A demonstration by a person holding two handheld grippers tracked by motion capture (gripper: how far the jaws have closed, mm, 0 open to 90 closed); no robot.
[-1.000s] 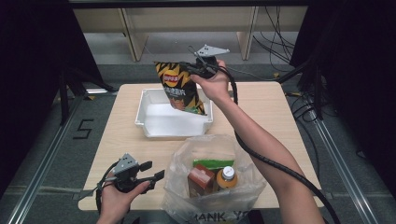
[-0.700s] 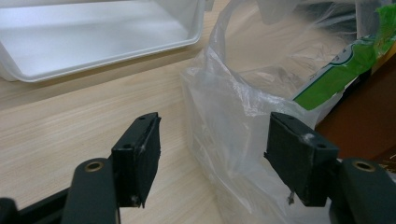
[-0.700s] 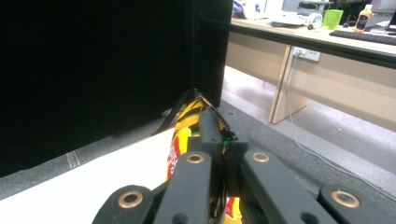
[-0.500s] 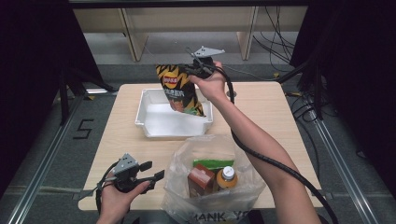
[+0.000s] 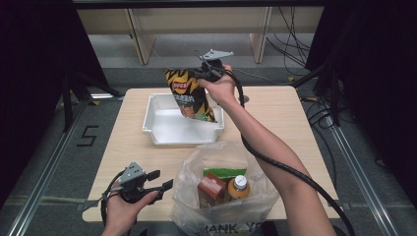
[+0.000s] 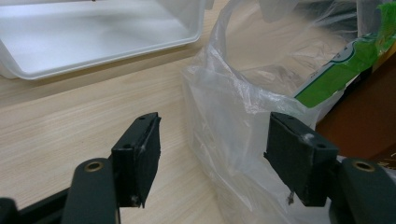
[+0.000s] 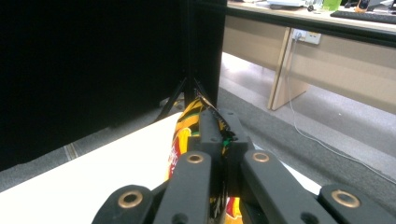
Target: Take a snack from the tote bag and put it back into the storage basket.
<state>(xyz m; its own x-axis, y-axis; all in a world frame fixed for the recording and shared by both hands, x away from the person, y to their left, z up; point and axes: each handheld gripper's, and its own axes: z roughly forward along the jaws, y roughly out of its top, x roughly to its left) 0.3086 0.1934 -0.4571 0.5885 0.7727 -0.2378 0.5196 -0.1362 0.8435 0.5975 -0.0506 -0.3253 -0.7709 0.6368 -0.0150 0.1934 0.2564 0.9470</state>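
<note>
**Chip bag pinched by its top seam over the white bin**

Right now the right gripper [image 5: 205, 74] is clamped on the top edge of the chip bag [image 5: 189, 96], which hangs tilted above the white bin [image 5: 160, 133], lower corner dipping toward the bin's right wall. Judged light, puffy and crushable, with slick foil; the flat crimped seam is the safe hold, not the belly. The left gripper [image 5: 164, 186] rests low, jaws wide with nothing between them, well in front of the bin, just beside the clear plastic bag [image 5: 196, 164].

The high view gives the whole hang and bin layout. The right gripper view shows the jaws [image 7: 219, 135] biting the seam. The left gripper view shows the bag film and a green-edged pack [image 6: 348, 70].
</note>
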